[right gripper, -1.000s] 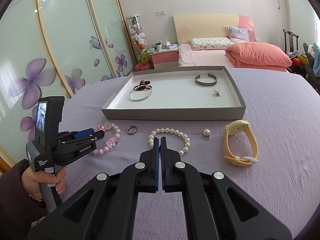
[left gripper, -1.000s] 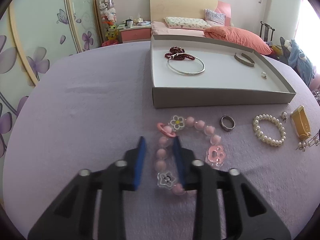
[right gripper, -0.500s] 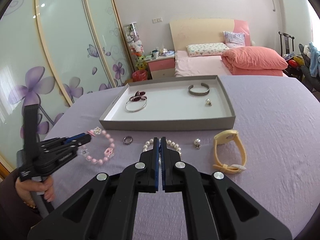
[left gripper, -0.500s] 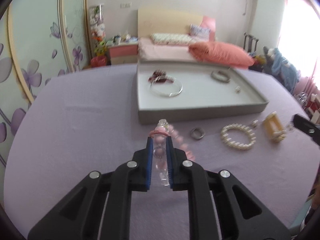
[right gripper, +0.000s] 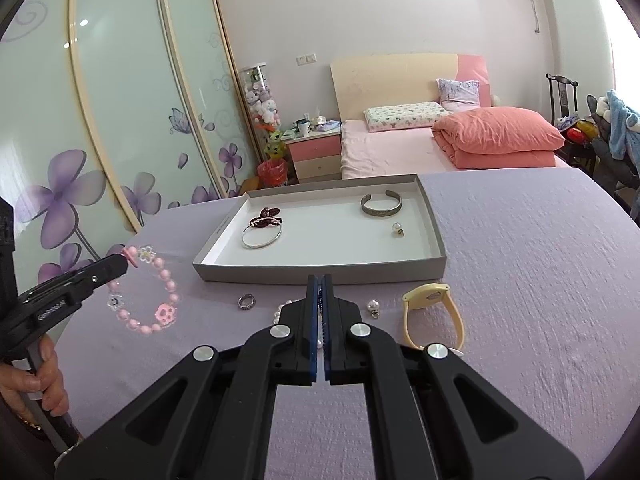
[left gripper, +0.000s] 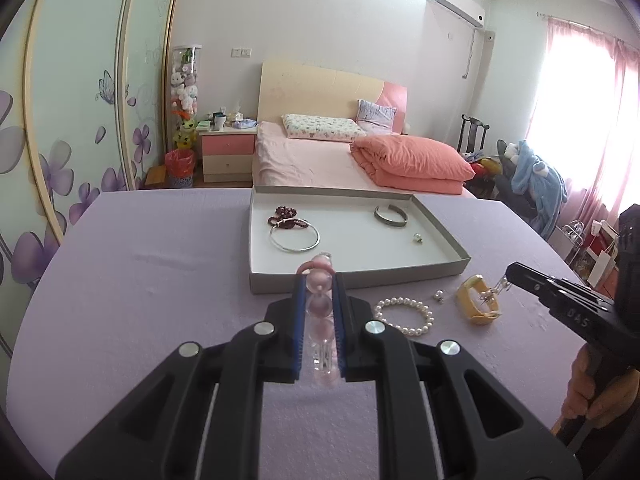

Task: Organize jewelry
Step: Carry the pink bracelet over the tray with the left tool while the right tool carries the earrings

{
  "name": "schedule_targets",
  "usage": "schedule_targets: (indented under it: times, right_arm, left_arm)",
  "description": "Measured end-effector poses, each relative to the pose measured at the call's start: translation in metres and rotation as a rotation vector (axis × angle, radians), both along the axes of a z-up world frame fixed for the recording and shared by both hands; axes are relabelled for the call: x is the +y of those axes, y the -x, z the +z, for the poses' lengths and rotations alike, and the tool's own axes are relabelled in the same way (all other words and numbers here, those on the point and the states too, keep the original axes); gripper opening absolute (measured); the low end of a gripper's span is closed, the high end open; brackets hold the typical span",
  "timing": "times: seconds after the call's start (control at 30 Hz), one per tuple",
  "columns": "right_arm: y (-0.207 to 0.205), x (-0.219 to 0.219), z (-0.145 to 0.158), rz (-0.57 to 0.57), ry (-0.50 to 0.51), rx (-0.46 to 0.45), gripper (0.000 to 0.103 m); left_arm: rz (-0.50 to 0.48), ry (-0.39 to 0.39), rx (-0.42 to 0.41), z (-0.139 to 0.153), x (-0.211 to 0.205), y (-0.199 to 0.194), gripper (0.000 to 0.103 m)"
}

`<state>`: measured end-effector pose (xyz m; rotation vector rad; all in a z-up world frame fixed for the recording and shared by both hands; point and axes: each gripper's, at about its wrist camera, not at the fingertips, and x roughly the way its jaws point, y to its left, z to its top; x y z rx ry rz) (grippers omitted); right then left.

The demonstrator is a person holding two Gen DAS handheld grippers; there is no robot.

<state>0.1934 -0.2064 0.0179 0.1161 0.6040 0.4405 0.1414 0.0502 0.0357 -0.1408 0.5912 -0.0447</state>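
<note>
In the left wrist view, the step in hand looks like carrying the pink bead bracelet to the grey tray at centre frame; the left claw is pinching it, its blue pads nearly together with beads running down the gap between them, lifted clear of the purple counter. The next move calls for bringing it over the tray's near wall and letting go on a bare patch, away from the silver bangle. In the right wrist view, the bracelet hangs as a loop from that claw at left of frame, above the counter. The right claw at lower centre is pressed together and holds nothing, poised over the pearl bracelet, near the small ring and yellow watch.
</note>
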Motion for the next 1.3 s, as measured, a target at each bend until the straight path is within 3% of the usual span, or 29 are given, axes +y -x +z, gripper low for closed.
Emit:
schedule_targets:
  times: [0.8,1.3]
  right_arm:
    - [-0.003,-0.007,-0.002,-0.009,0.004,0.0,0.002]
    - [-0.047,-0.005,0.03,-0.045,0.029,-0.085,0.002]
  left_arm:
    - [-0.012,0.0,0.006,-0.002,-0.003,-0.001,0.013]
    - [0.002,0.029,0.003,0.004,0.005,-0.036,0.013]
